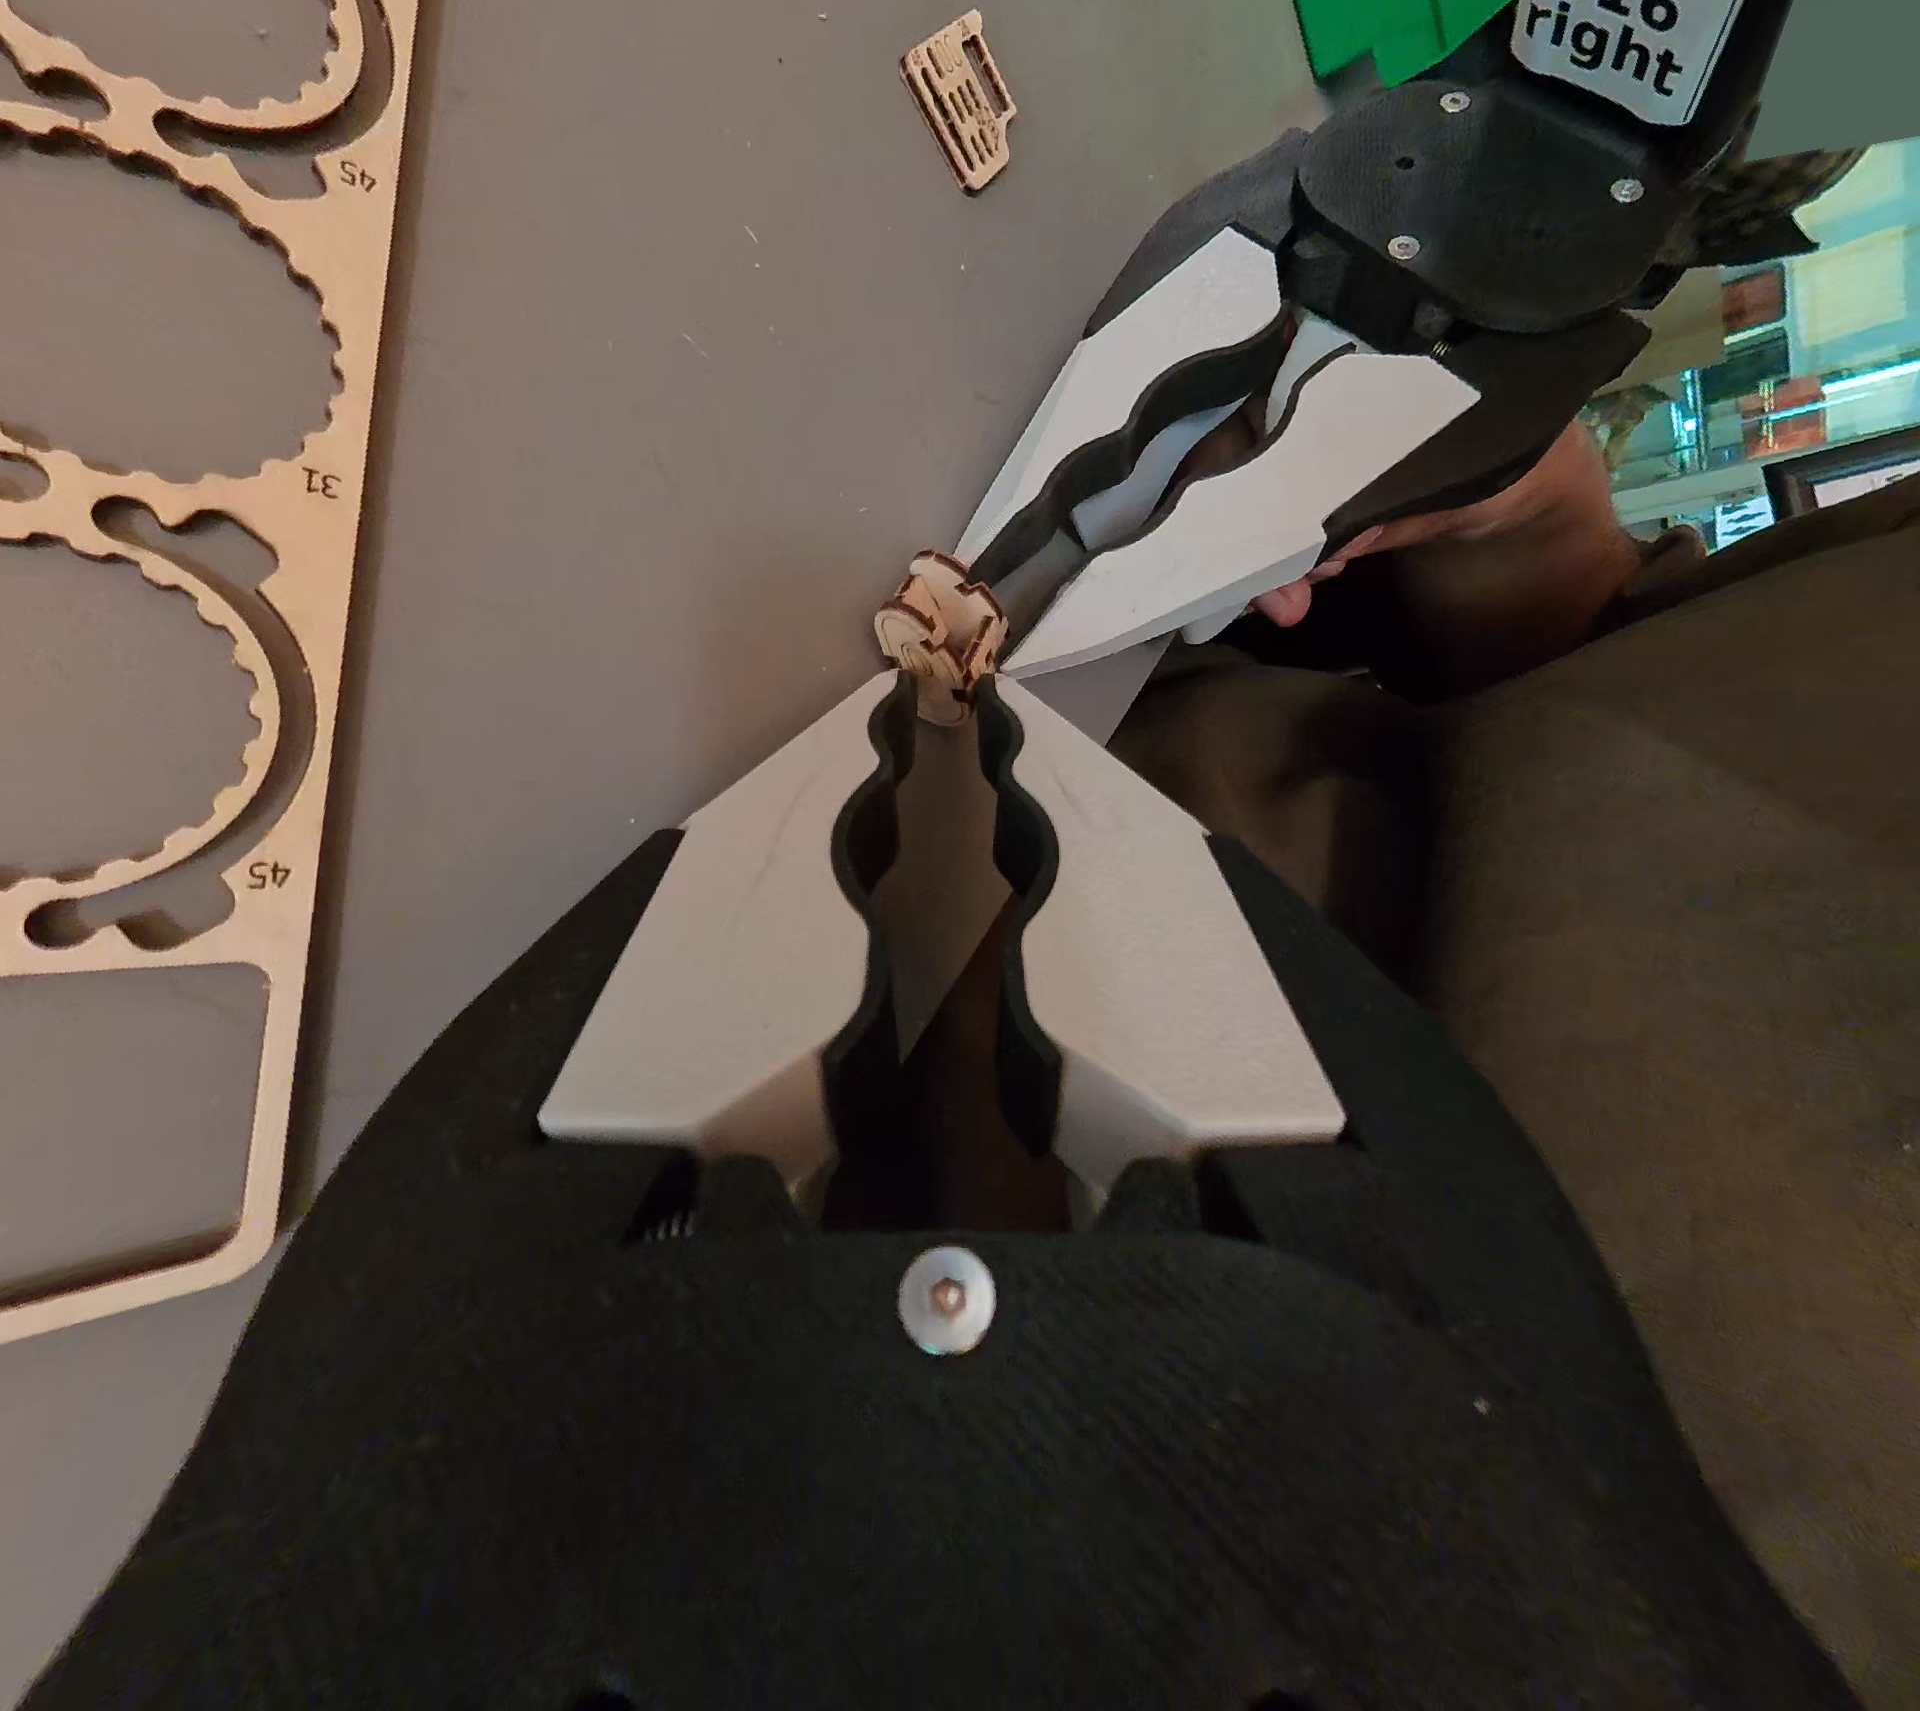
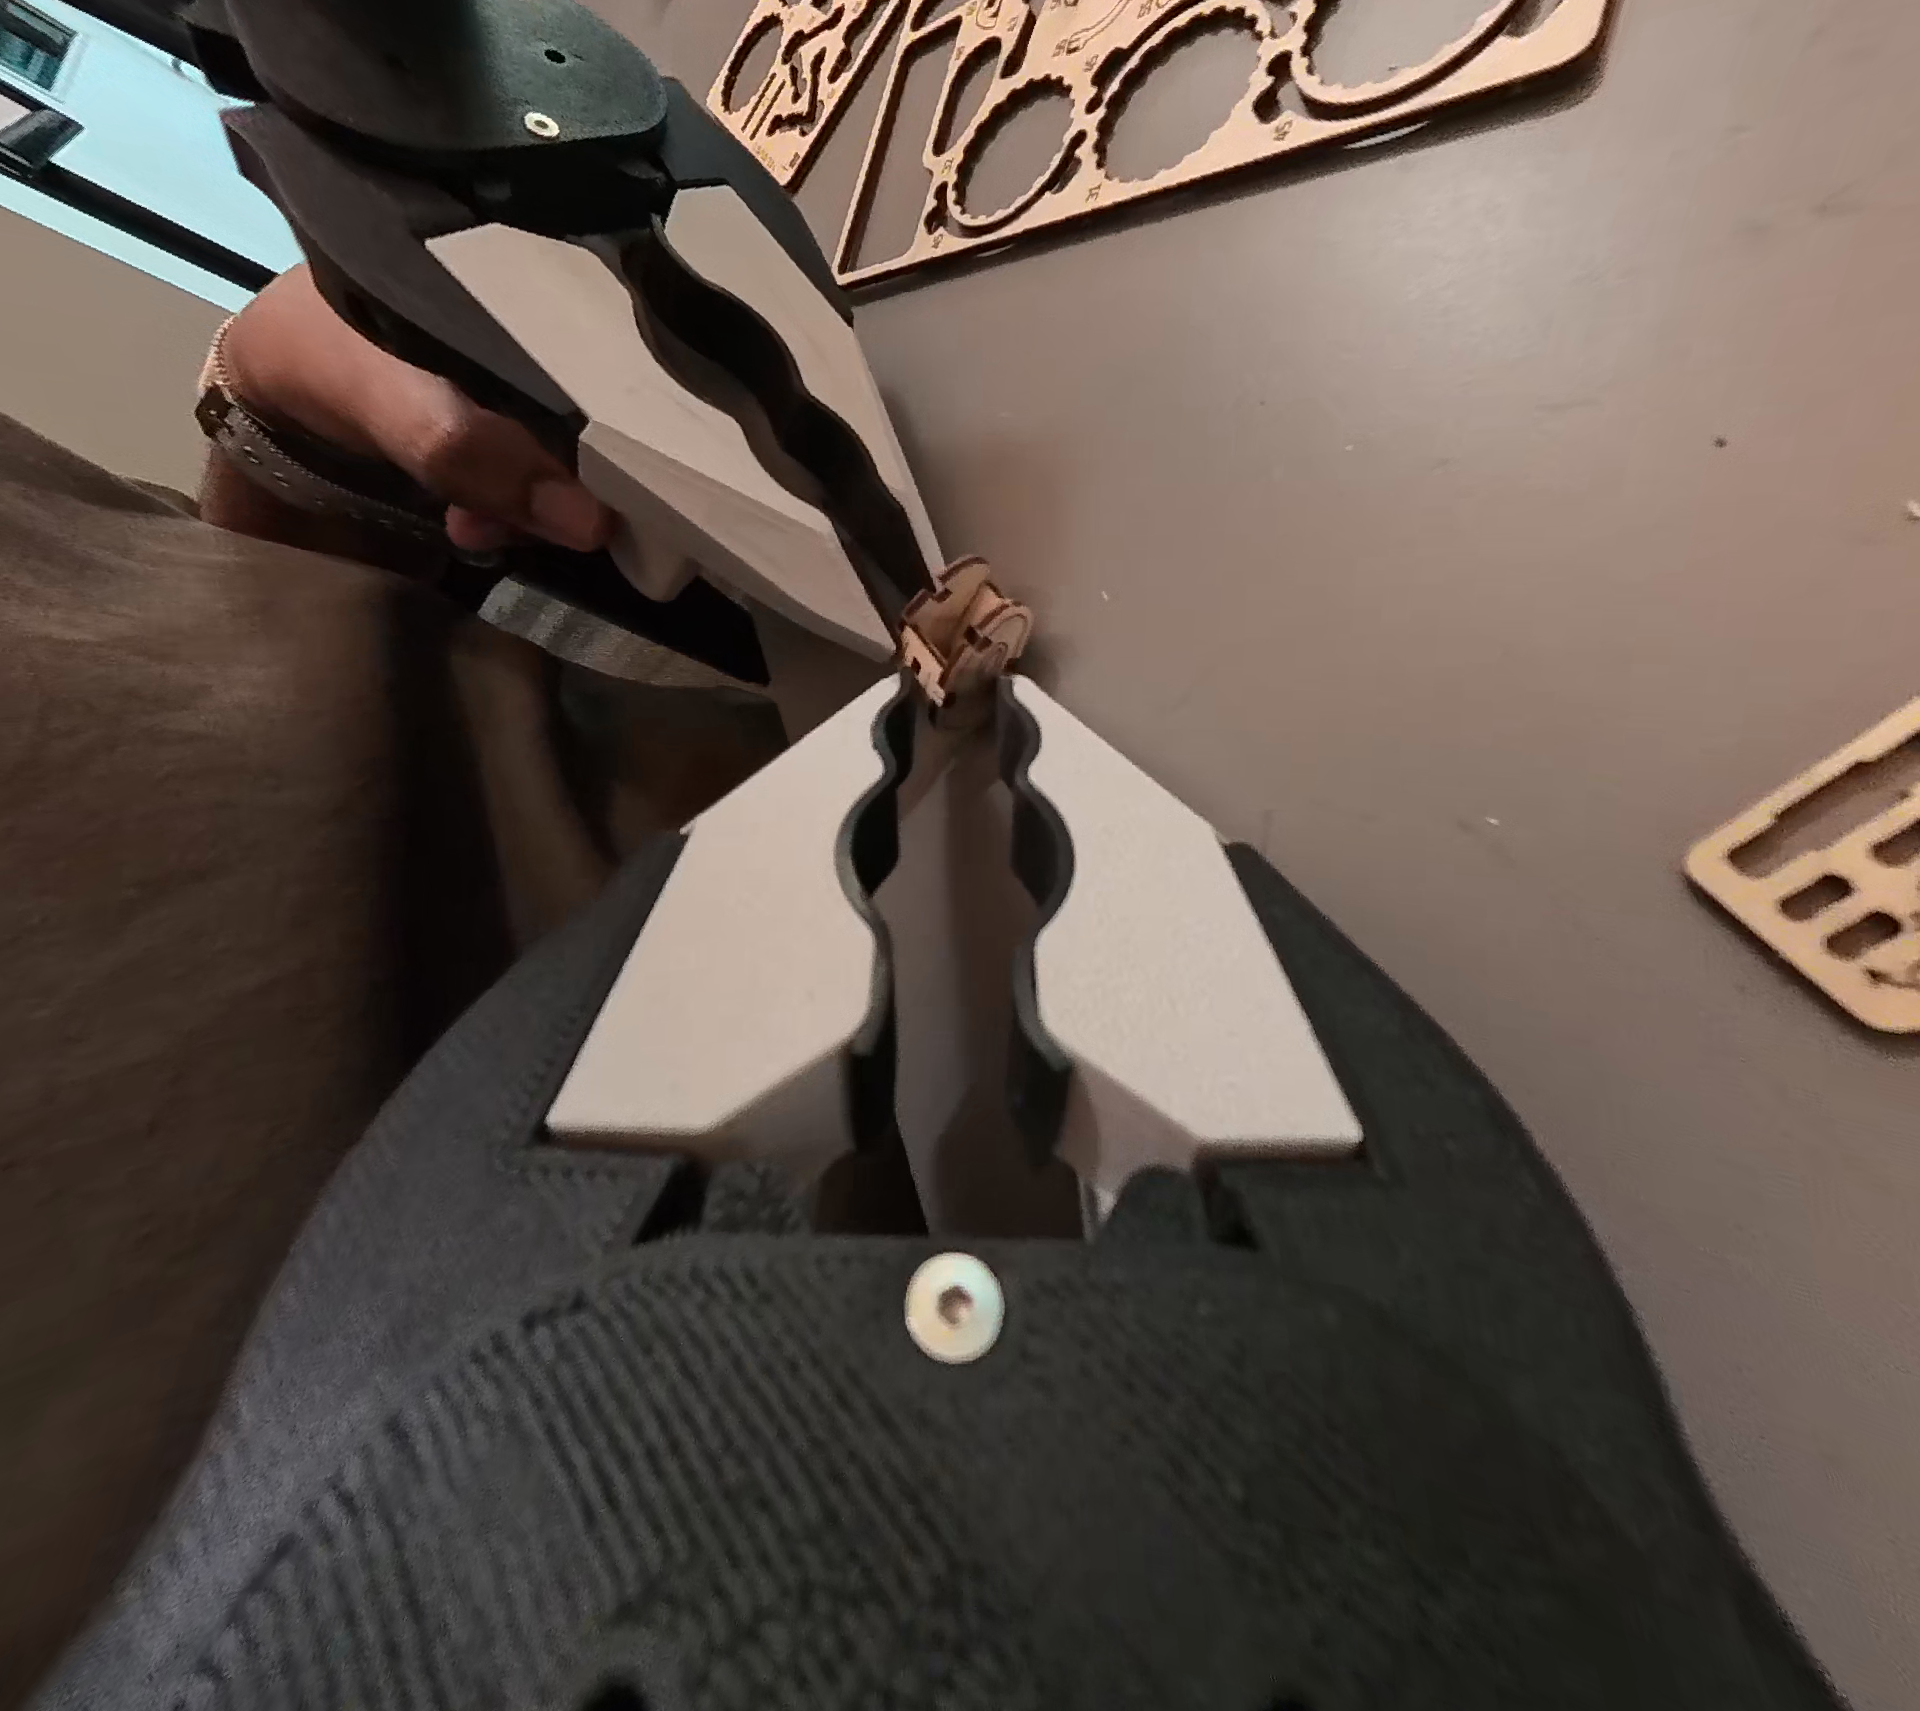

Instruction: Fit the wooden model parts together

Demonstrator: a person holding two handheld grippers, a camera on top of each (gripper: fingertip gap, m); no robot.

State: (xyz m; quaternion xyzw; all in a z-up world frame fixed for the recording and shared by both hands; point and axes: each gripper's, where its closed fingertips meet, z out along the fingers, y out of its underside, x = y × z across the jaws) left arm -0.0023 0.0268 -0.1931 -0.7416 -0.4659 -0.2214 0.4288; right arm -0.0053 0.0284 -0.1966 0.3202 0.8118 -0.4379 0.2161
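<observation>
A small wooden model assembly (image 1: 938, 631) of several notched plywood pieces is held in the air above the grey table. My left gripper (image 1: 943, 697) is shut on its lower end. My right gripper (image 1: 992, 622) comes in from the upper right and is shut on its other side. In the right wrist view the same assembly (image 2: 961, 627) sits at my right gripper's tips (image 2: 951, 697), with the left gripper (image 2: 914, 612) pinching it from the upper left. The parts inside the jaws are hidden.
A punched-out plywood sheet (image 1: 343, 414) lies on the grey table (image 1: 644, 311) at left, with a small slotted wooden piece (image 1: 958, 100) farther off. In the right wrist view, two plywood sheets (image 2: 1226, 30) lie at top and another wooden piece (image 2: 1829, 892) at right. A person's brown clothing (image 1: 1558, 1038) is near. Only a small space, under 4 cm, lies between the two pairs of fingers.
</observation>
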